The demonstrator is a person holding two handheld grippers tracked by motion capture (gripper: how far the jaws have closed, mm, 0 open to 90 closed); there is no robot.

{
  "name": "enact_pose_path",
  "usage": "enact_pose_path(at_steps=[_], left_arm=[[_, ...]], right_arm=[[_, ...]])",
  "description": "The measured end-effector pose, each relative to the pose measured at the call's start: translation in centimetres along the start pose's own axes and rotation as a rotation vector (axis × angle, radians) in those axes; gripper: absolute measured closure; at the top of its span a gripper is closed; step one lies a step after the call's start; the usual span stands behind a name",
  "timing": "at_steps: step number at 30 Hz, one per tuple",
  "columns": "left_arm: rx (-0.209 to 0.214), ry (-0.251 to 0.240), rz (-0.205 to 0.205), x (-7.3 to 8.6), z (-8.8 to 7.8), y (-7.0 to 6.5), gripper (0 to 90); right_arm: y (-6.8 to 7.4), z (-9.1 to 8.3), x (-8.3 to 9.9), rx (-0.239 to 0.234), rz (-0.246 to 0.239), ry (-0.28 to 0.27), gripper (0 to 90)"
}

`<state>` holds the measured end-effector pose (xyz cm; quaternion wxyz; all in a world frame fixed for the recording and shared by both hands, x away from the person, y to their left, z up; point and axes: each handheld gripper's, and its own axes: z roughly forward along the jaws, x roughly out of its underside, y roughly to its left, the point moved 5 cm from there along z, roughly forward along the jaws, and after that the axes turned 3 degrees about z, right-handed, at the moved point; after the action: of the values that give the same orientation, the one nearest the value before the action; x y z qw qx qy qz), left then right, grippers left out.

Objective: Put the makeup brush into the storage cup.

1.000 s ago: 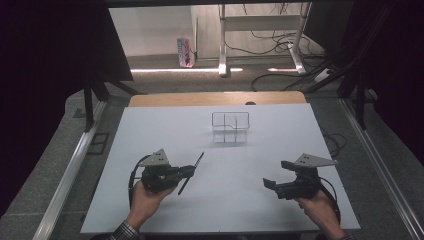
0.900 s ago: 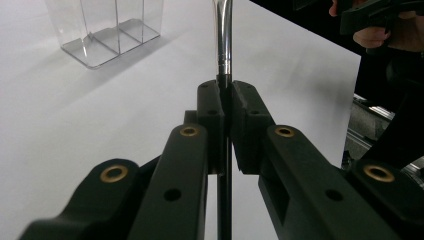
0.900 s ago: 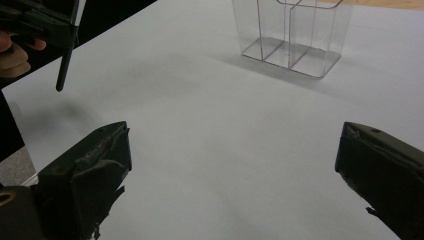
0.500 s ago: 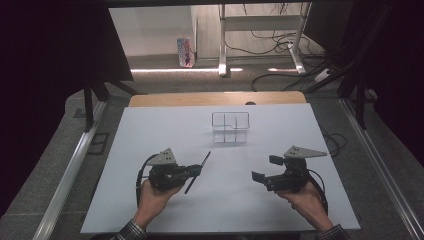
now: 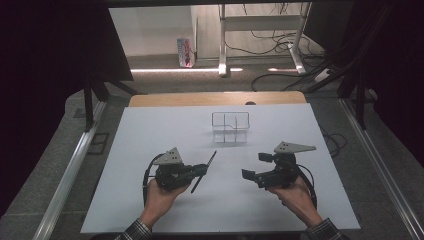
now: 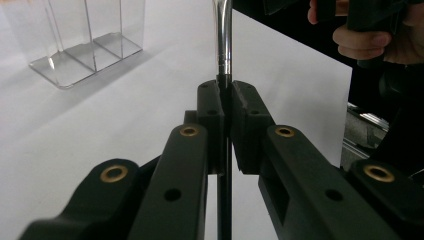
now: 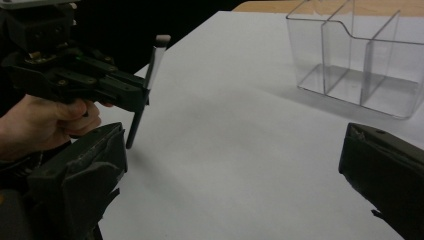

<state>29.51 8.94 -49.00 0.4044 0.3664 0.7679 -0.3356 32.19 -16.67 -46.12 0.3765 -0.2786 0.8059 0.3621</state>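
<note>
So from where I'm sitting, my left gripper (image 5: 202, 170) is clamped tight on a thin rod (image 5: 204, 172), looks like a pen or a slim brush, dark body with a shiny metal section further up. In the left gripper view the two pads are pressed right against it, with the stick running straight up between them. In the high view it's held off the white table (image 5: 150, 135), tilted, upper end pointing toward the far right and lower end toward me. The right gripper view shows a pale tip on its upper end.

My right gripper (image 5: 256, 166) is holding nothing, jaws spread wide apart, aimed left toward the other hand. It hangs over the near right part of the table.

The clear plastic organizer (image 5: 230, 127) with its dividers sits upright further back, around the middle, well apart from both grippers. Its compartments look empty.
</note>
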Motion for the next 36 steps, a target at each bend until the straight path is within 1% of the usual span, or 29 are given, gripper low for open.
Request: enact_pose_path(at_steps=[4, 13, 21, 24, 27, 30, 31, 33, 35, 36], left_arm=[[0.002, -0.004, -0.001, -0.1, 0.2, -0.1, 84.3], [0.007, -0.004, 0.002, -0.2, 0.8, -0.3, 84.3], [0.022, -0.009, -0.003, -0.2, 1.4, -0.6, 84.3], [0.027, -0.009, -0.005, -0.2, 1.6, -0.7, 84.3], [0.031, -0.009, -0.006, -0.2, 1.9, -0.9, 84.3], [0.034, -0.014, -0.01, -0.2, 2.1, -1.0, 84.3], [0.037, -0.017, -0.011, -0.3, 2.2, -1.1, 84.3], [0.04, -0.021, -0.013, -0.3, 2.3, -1.2, 84.3], [0.046, -0.023, -0.016, -0.3, 2.4, -1.3, 84.3], [0.046, -0.025, -0.017, -0.3, 2.5, -1.3, 84.3]], right_arm=[[0.2, 0.5, -0.2, -0.024, -0.005, -0.001, 0.0], [0.0, 1.4, -0.5, -0.044, 0.038, -0.007, 0.0], [0.8, 2.5, -0.9, -0.06, 0.039, -0.005, 0.0], [1.2, 3.0, -1.1, -0.067, 0.037, -0.007, 2.2], [1.5, 3.4, -1.2, -0.084, 0.047, -0.012, 7.0], [1.6, 3.6, -1.2, -0.096, 0.054, -0.021, 14.3], [1.7, 3.7, -1.3, -0.104, 0.062, -0.023, 18.9], [1.7, 3.8, -1.3, -0.137, 0.084, -0.022, 26.7], [1.7, 3.9, -1.3, -0.154, 0.096, -0.019, 33.8], [1.7, 4.0, -1.3, -0.179, 0.111, -0.015, 37.9]])
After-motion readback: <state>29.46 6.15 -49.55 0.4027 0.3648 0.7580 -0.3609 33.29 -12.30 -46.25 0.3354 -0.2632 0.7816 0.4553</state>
